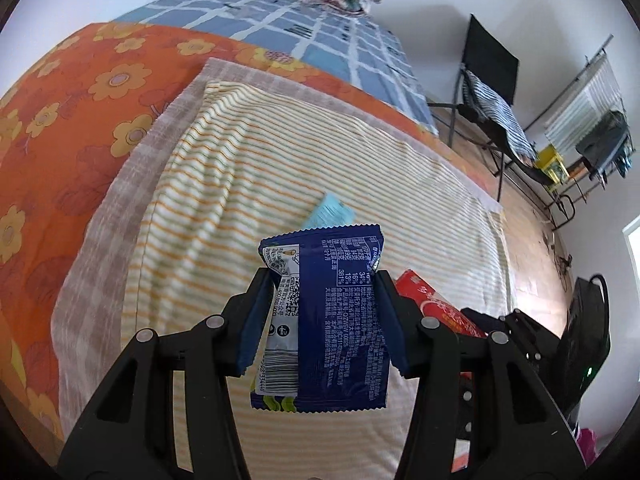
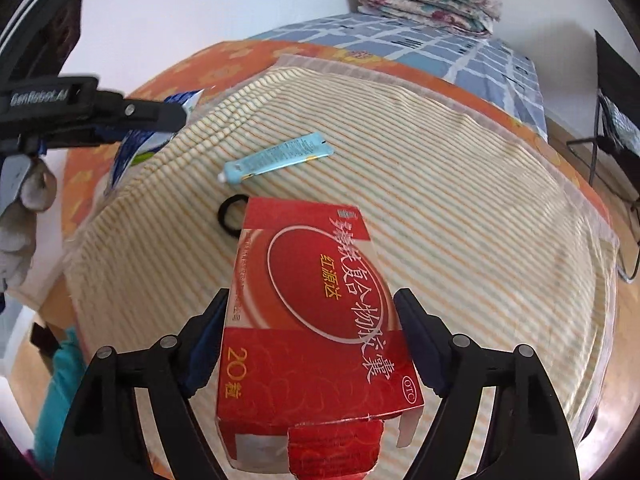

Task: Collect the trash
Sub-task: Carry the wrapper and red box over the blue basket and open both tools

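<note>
Left claw (image 1: 320, 280) pinching blue wrapper (image 1: 332, 320) | right claw (image 2: 310, 308) clamping red box (image 2: 312, 320) above striped towel (image 2: 460, 200) — loose grip risks dropping either | tube (image 2: 278, 156) uncollected

**Where things sit on the bed**

On my right view, the tube (image 2: 278, 157) lies on the striped cloth (image 2: 480, 208), the ring (image 2: 230, 216) just before it. The box (image 2: 312, 320) sits between my right fingers (image 2: 208, 344), the wrapper (image 1: 332, 320) between my left (off to the box's left). Folded quilts (image 2: 424, 0) rest behind, at the bed's far end.
</note>
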Tool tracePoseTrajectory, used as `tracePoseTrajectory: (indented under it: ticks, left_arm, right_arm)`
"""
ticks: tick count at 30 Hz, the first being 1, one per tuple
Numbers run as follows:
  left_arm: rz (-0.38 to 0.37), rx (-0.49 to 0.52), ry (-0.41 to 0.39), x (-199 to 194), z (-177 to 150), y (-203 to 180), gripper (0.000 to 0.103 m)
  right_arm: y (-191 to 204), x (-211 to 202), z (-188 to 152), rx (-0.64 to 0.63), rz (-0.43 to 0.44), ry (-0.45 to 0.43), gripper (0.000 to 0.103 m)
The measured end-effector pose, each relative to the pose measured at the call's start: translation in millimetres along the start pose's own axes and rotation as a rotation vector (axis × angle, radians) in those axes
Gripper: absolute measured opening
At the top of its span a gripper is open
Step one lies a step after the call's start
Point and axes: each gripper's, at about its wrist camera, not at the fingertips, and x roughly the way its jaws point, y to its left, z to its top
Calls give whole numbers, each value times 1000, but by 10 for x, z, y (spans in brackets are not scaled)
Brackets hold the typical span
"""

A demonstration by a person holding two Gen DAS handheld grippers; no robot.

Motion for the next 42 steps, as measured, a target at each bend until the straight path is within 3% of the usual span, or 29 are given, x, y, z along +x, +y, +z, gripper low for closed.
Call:
tracePoseTrajectory:
  ticks: [9,16,26,42]
  left_arm:
    - [-57,43,26,-288,-616,-216,52]
    - [-42,133,14,-514,-1050,-427,52]
    - [-70,155,14,-833,-1609,-501,52]
    - [-85,191,18,-1146,-2393,-576,52]
  right_arm:
    - [69,-368,-429,58,3,-40,79]
    - [168,-685,-719,80,4,-74,79]
    - [442,-1173,-1091,78,33,-106,78]
    - [880,-1613,-1858,107,60,-33,78]
